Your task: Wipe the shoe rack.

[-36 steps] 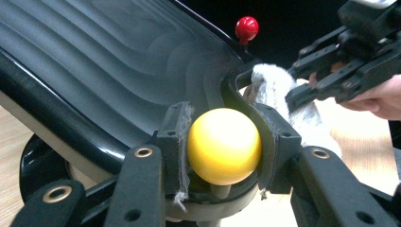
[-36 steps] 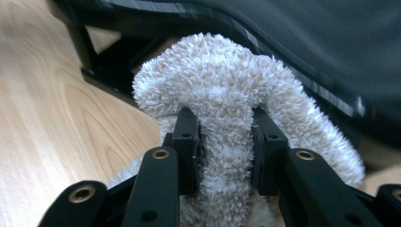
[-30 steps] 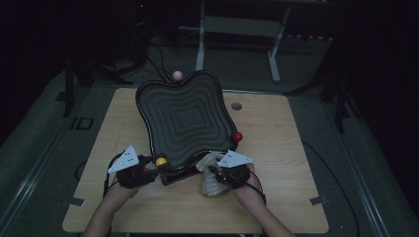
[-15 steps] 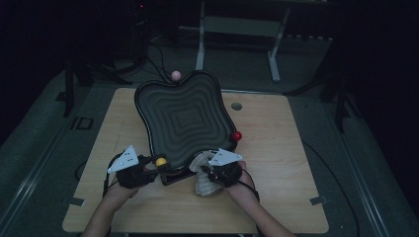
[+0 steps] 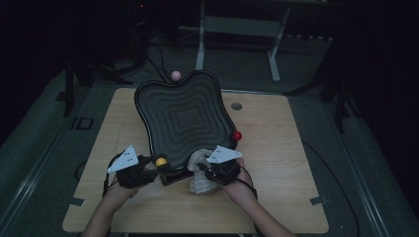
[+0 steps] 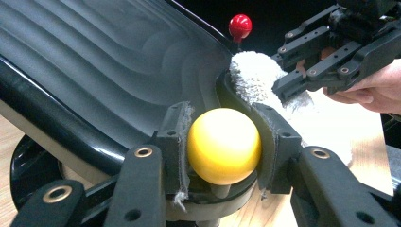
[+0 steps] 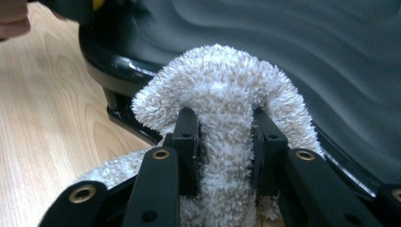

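The left hand-held gripper (image 6: 222,146) pinches a glossy yellow ball knob on the wavy black tray's (image 5: 183,116) near rim, while beside it the right hand-held gripper (image 7: 224,151) clamps a fluffy white cloth (image 7: 222,94) against that rim; hard wiping could tilt the tray.

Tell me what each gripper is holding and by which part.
The left gripper clamps the yellow ball at the tray's near rim, by its sides. The right gripper pinches a bunched fold of the fluffy cloth.
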